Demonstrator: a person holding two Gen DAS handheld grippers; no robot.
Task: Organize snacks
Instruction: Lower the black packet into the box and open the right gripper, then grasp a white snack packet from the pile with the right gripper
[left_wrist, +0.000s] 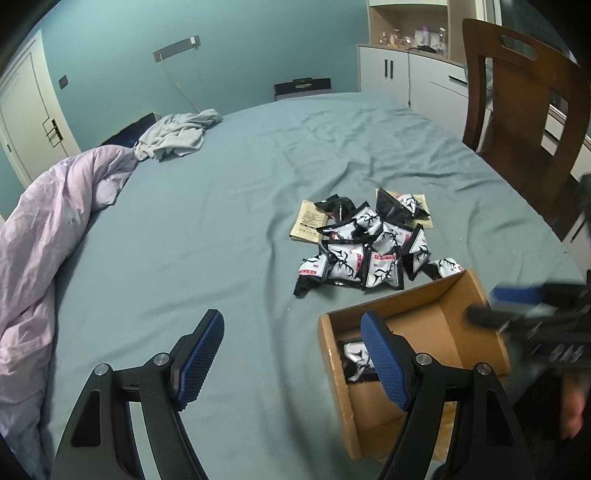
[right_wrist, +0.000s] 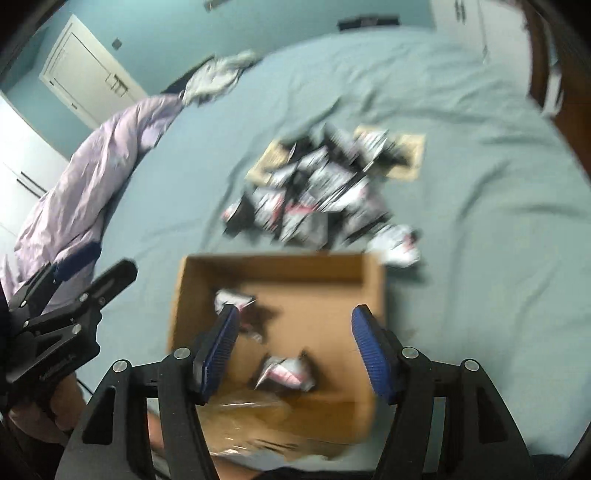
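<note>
Left gripper (left_wrist: 291, 358): held open, empty, near the box's left wall.
Right gripper (right_wrist: 291, 350): held open, empty, above box (right_wrist: 280, 267).
Packets (right_wrist: 284, 373): two seen inside box.
Pile (left_wrist: 365, 243): heaped beyond box.

One cardboard box (right_wrist: 280, 266), two snack packets (right_wrist: 286, 373) inside, a heap of packets (left_wrist: 365, 243) beyond count.

In the left wrist view we see the snack pile (left_wrist: 364, 242) on the bed (left_wrist: 221, 221) mid-frame, the box (left_wrist: 413, 354) just below it (one packet (left_wrist: 356, 360) inside), the quilt (left_wrist: 44, 240) far left.
</note>
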